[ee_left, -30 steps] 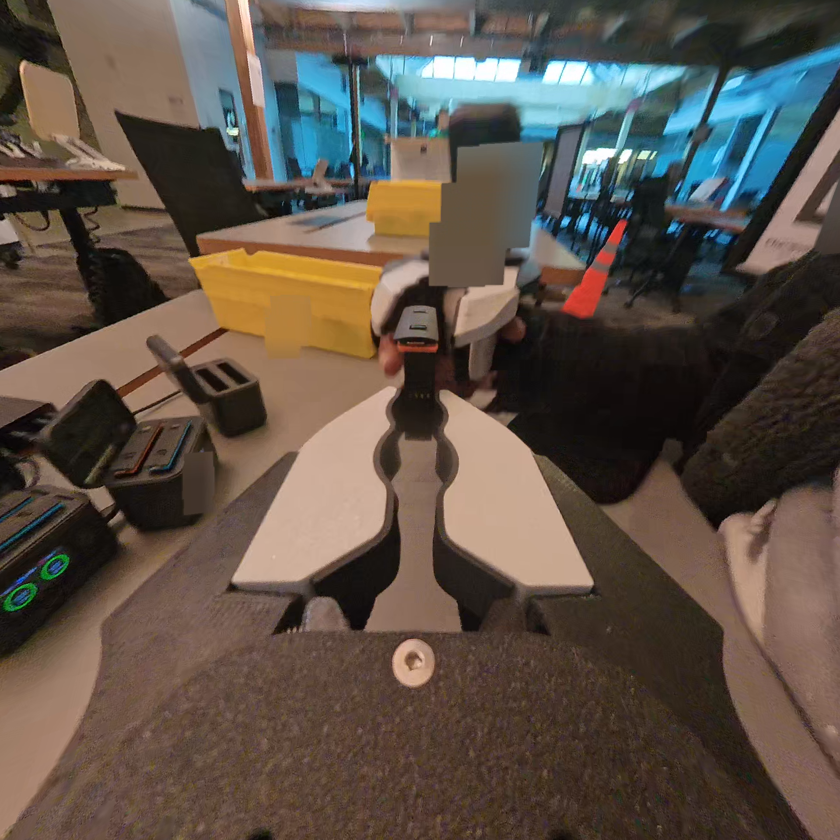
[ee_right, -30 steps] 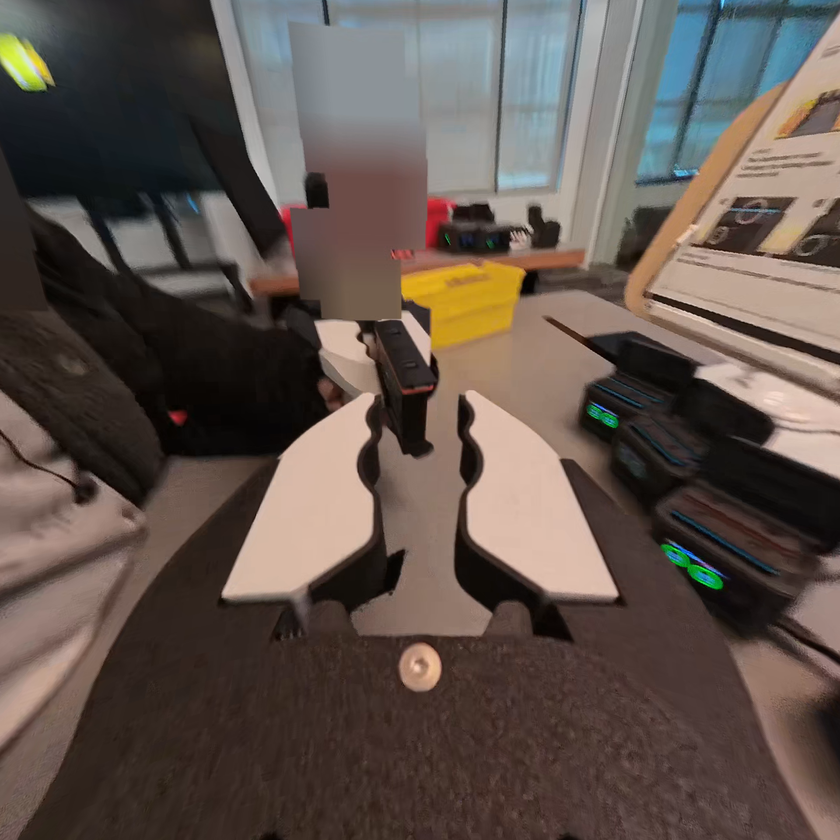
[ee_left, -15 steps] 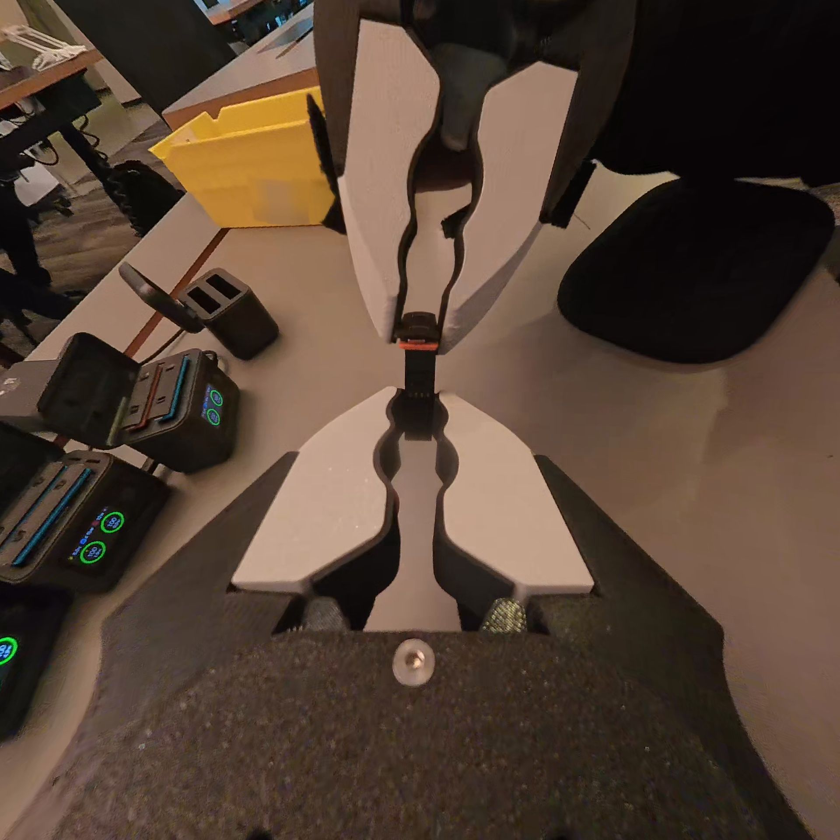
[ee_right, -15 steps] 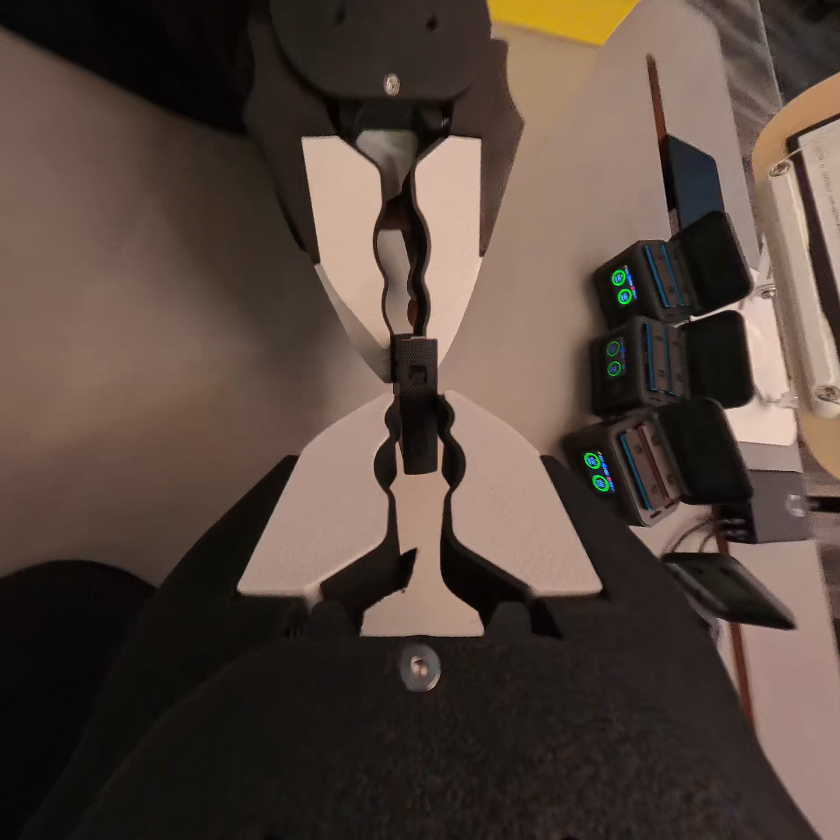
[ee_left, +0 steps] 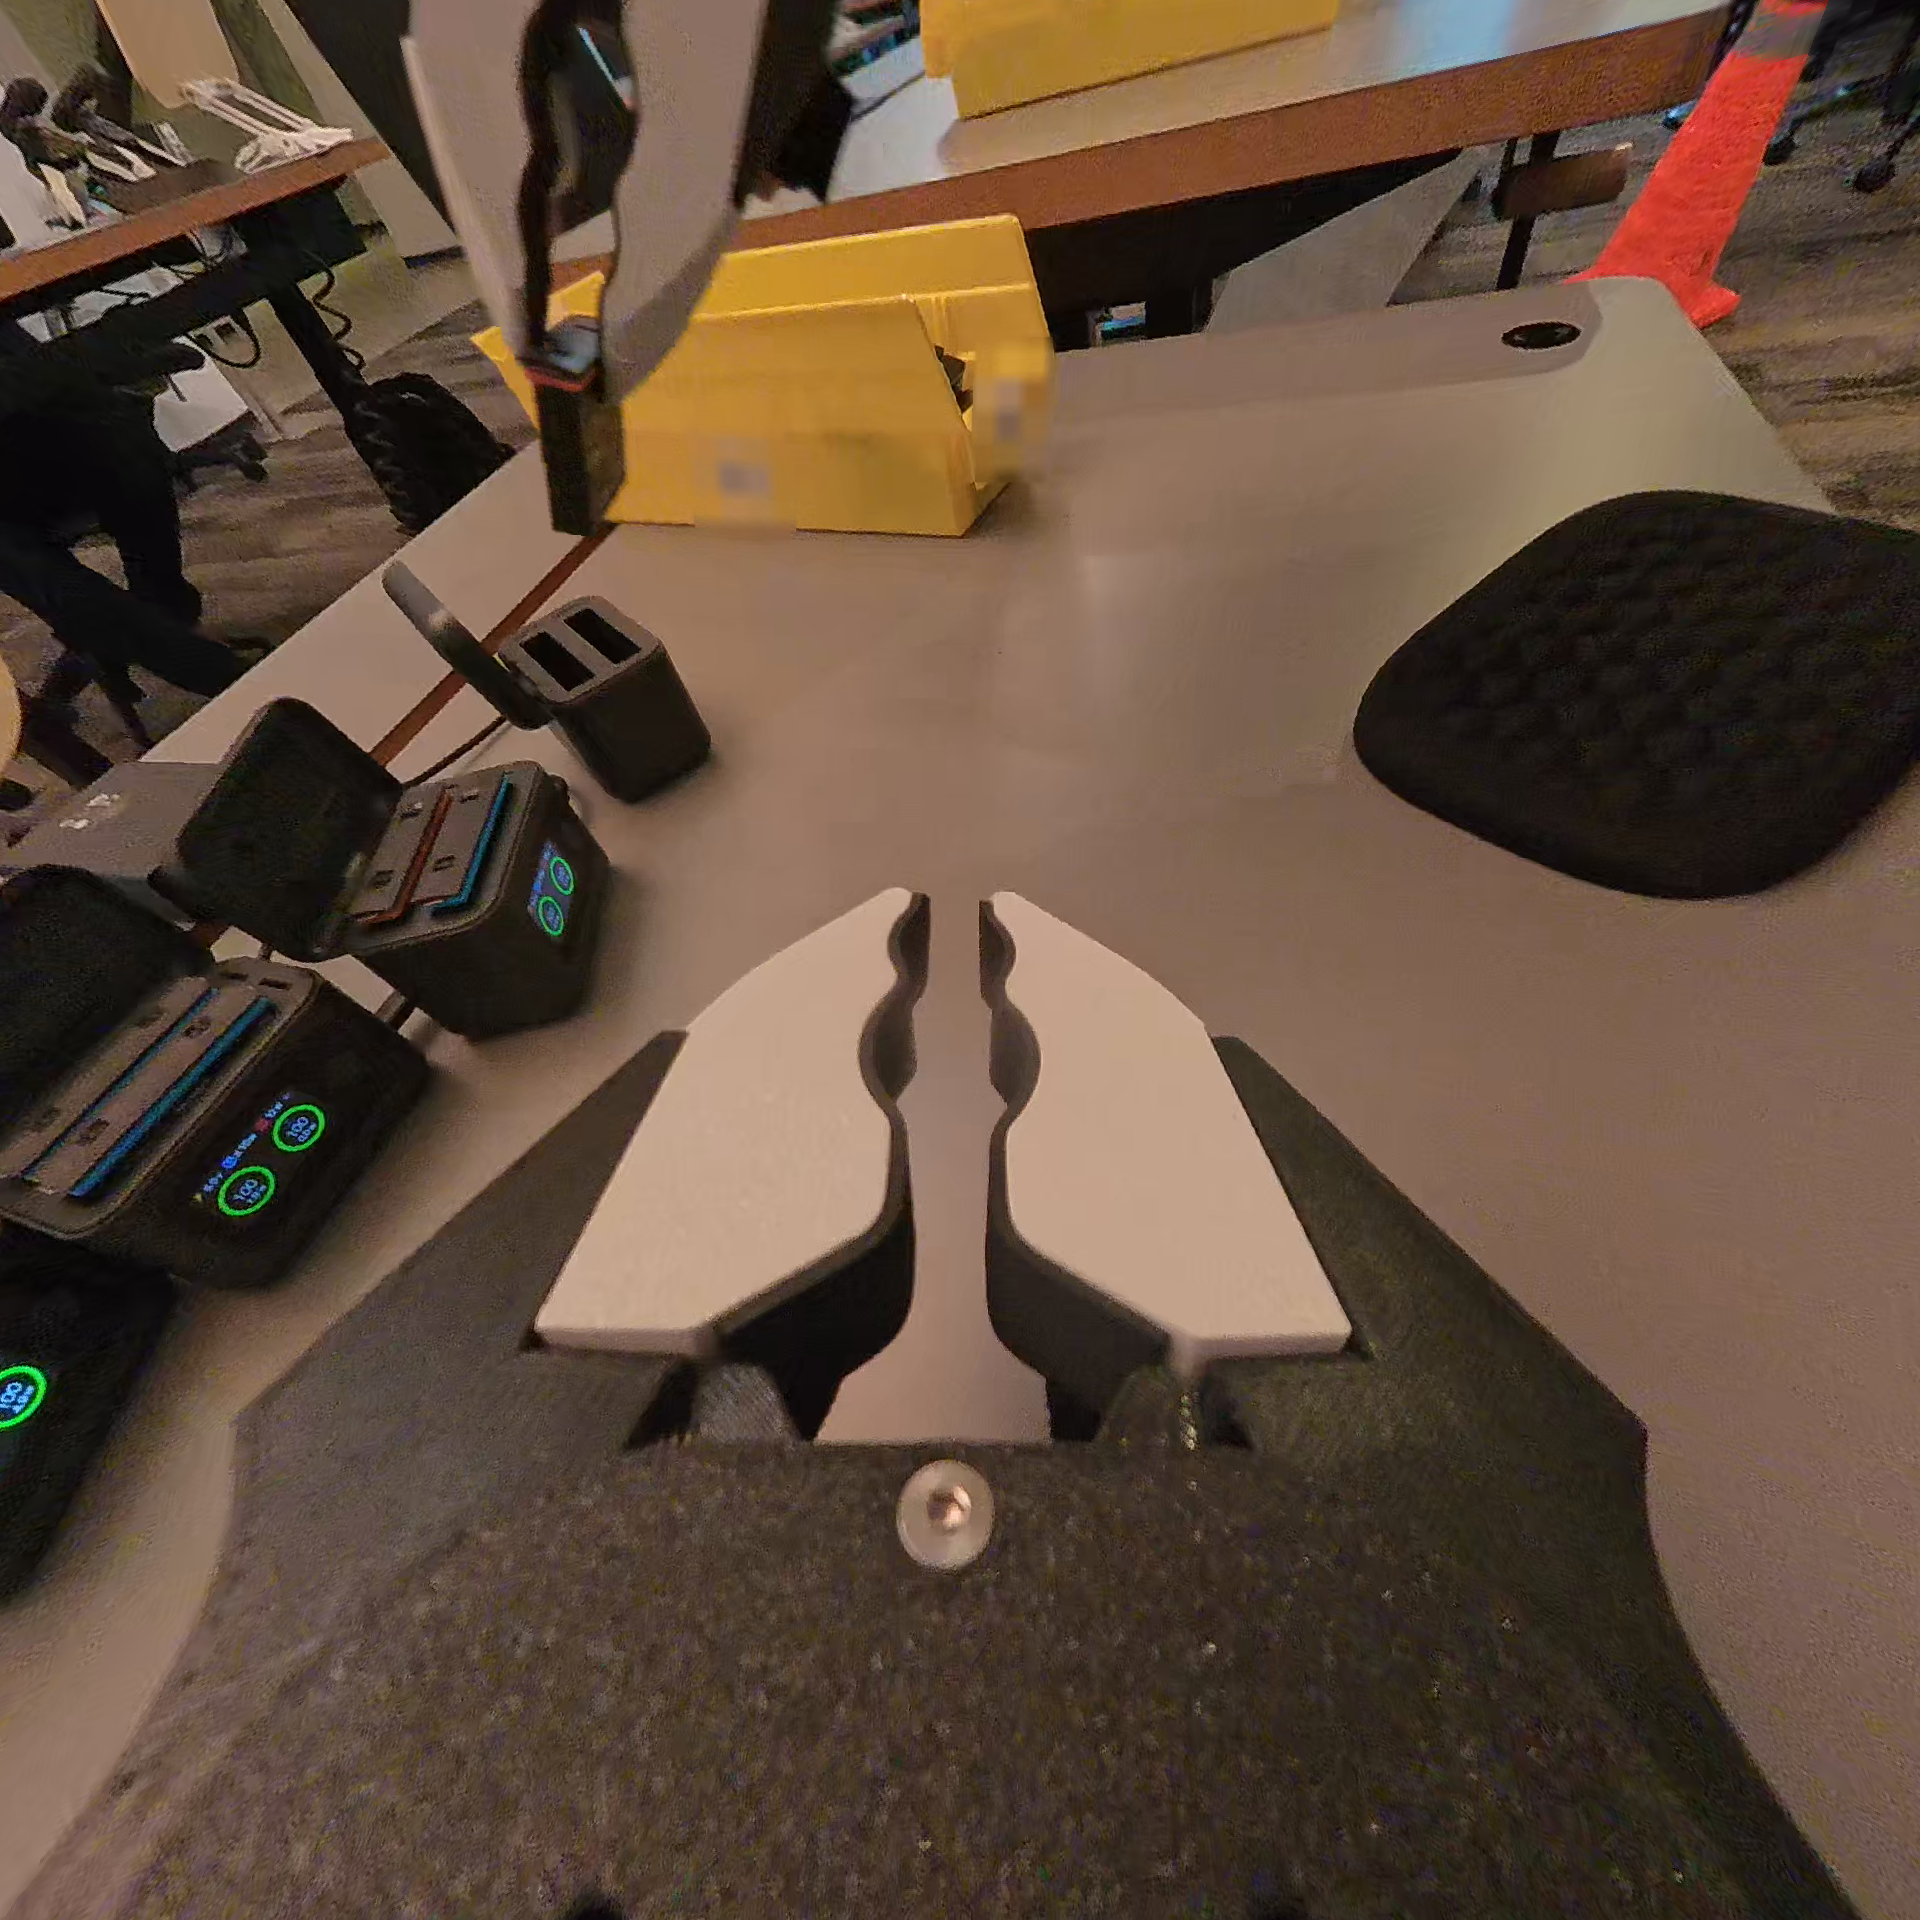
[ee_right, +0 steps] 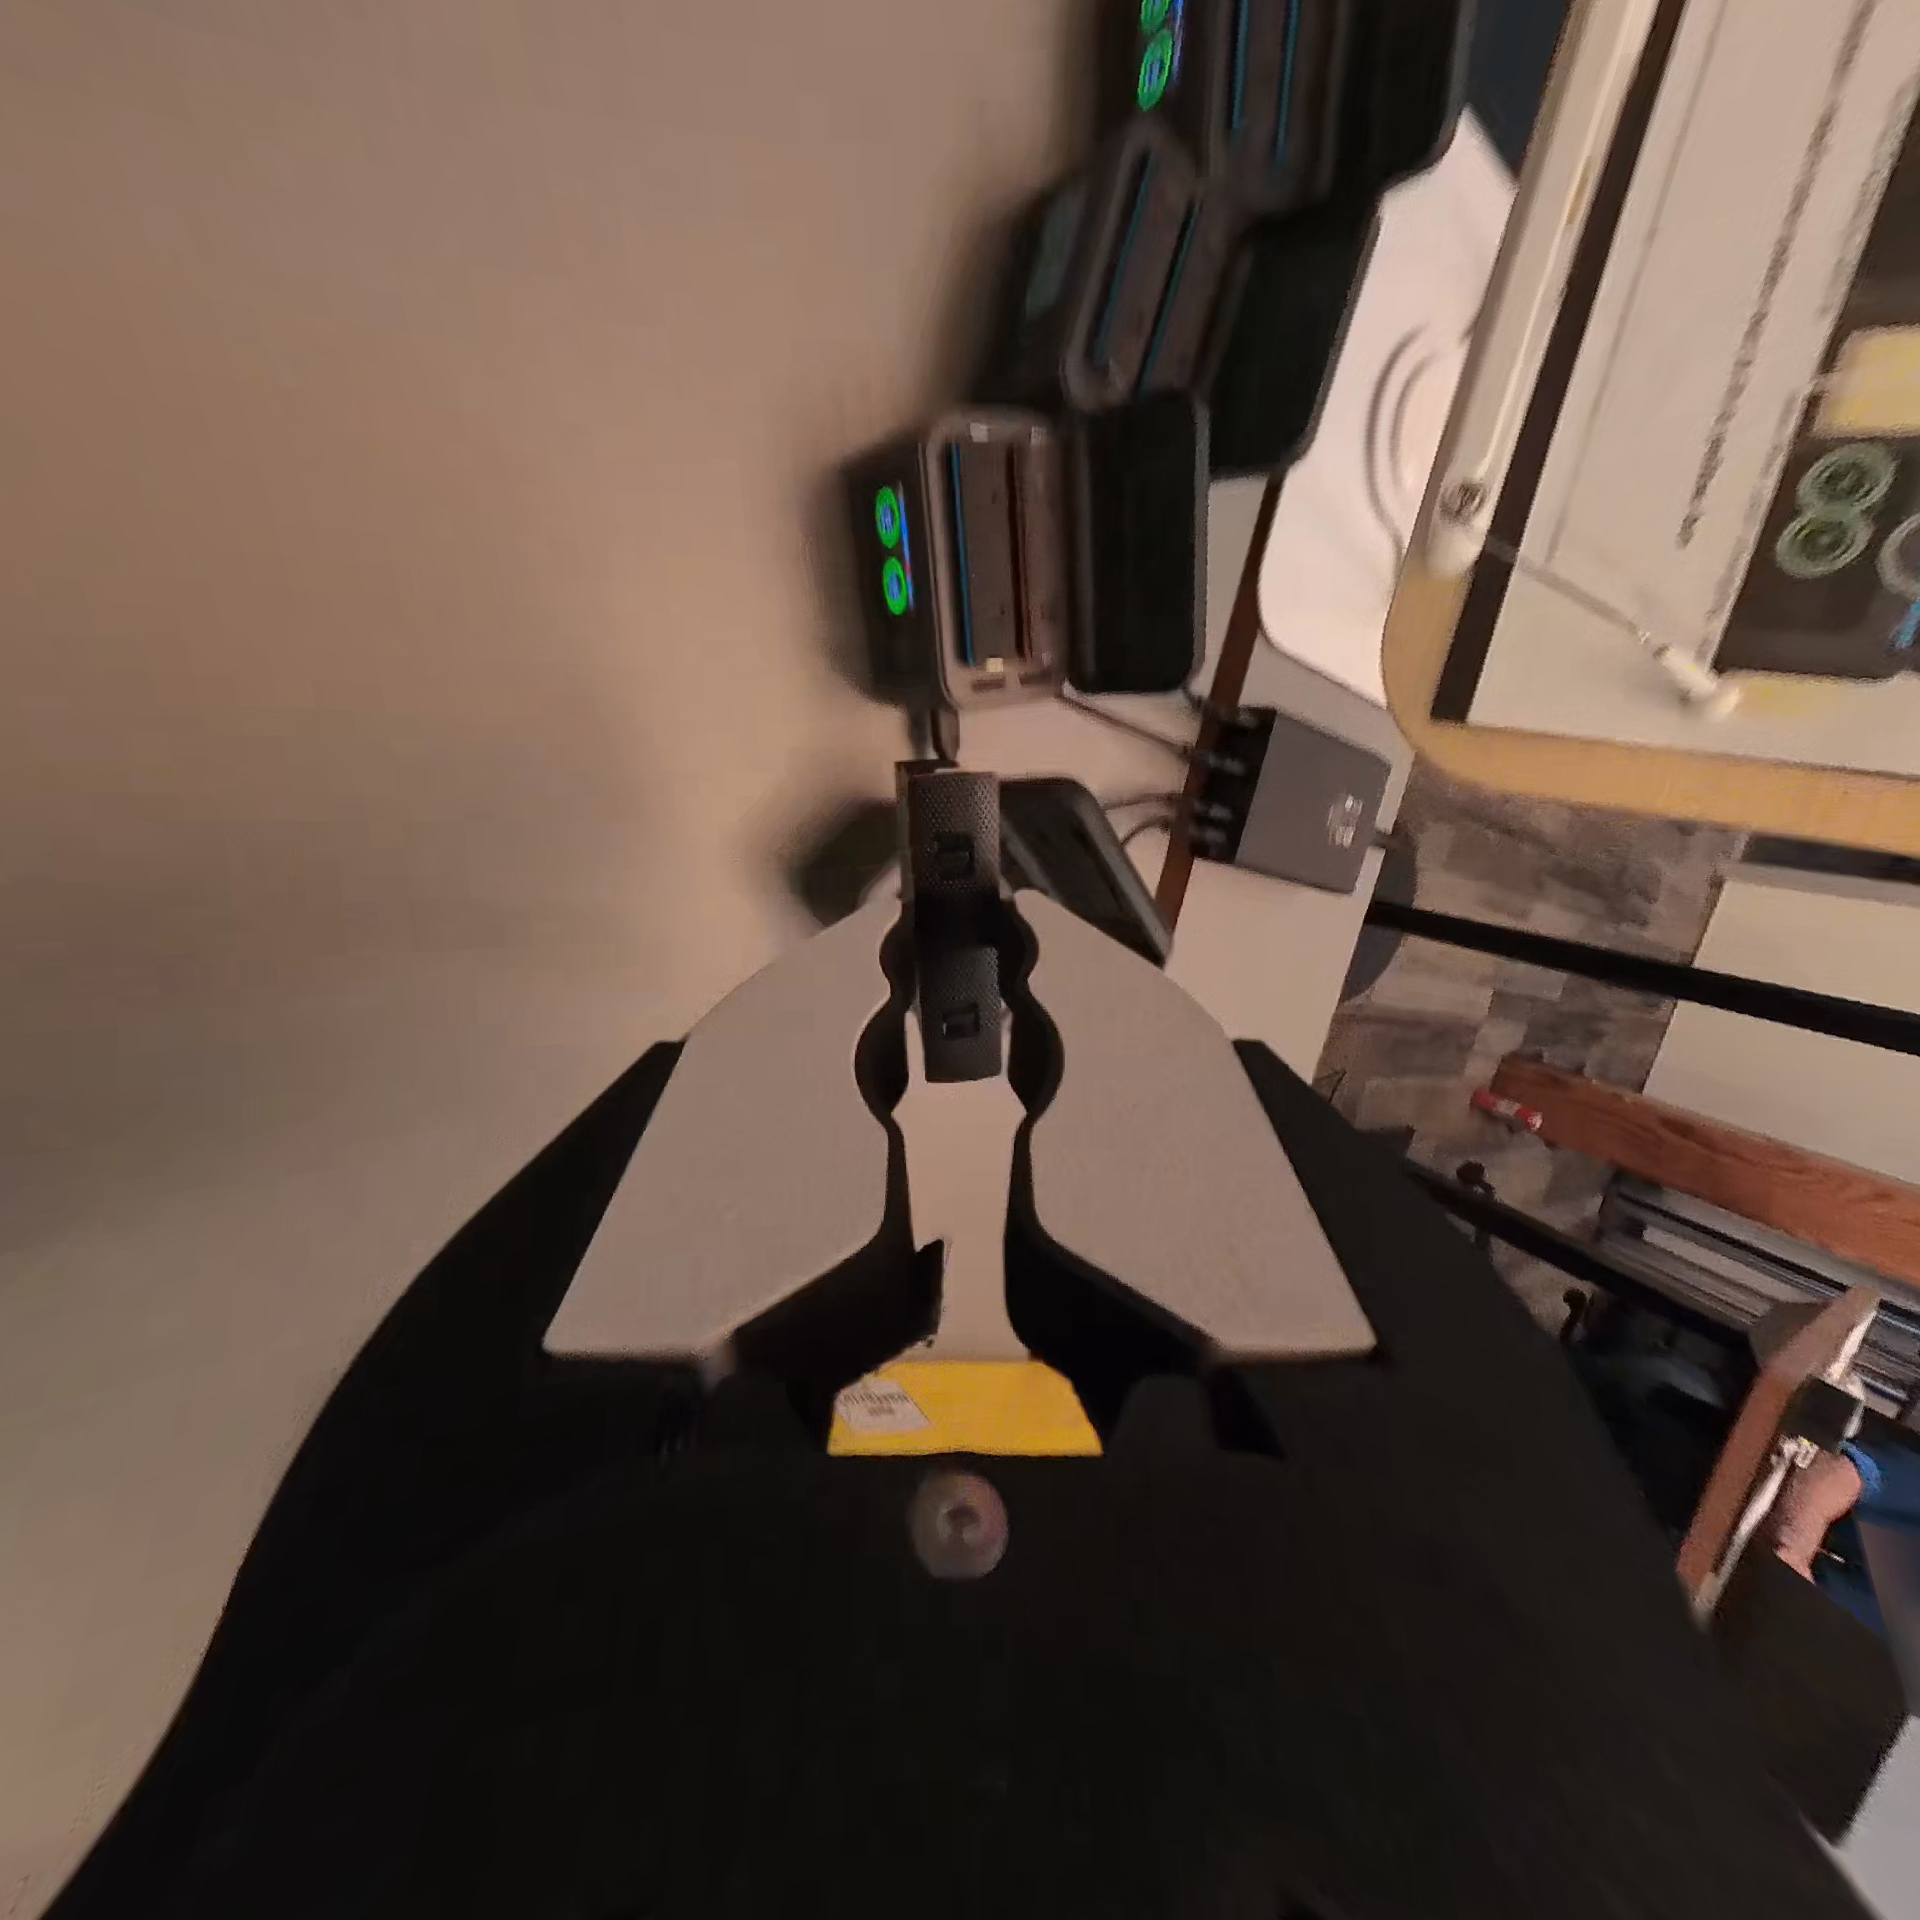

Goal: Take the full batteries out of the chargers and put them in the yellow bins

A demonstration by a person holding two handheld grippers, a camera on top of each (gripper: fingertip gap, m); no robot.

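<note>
Flanking table [ee_left: 1195, 665]: chargers [ee_left: 488, 894], yellow bin [ee_left: 831, 416], blk pad [ee_left: 1652, 686].

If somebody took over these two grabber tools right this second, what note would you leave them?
Right tongs: shut on a black battery, held up near the yellow bin.
Left tongs: a little apart, holding nothing, low over the grey table.
Chargers sit in a row along the table's left edge. Several show green rings and have batteries inside; the small charger nearest the bin has bare slots.
Done: one battery lifted out.
Left: drop it into the bin, then fetch the others.
</note>
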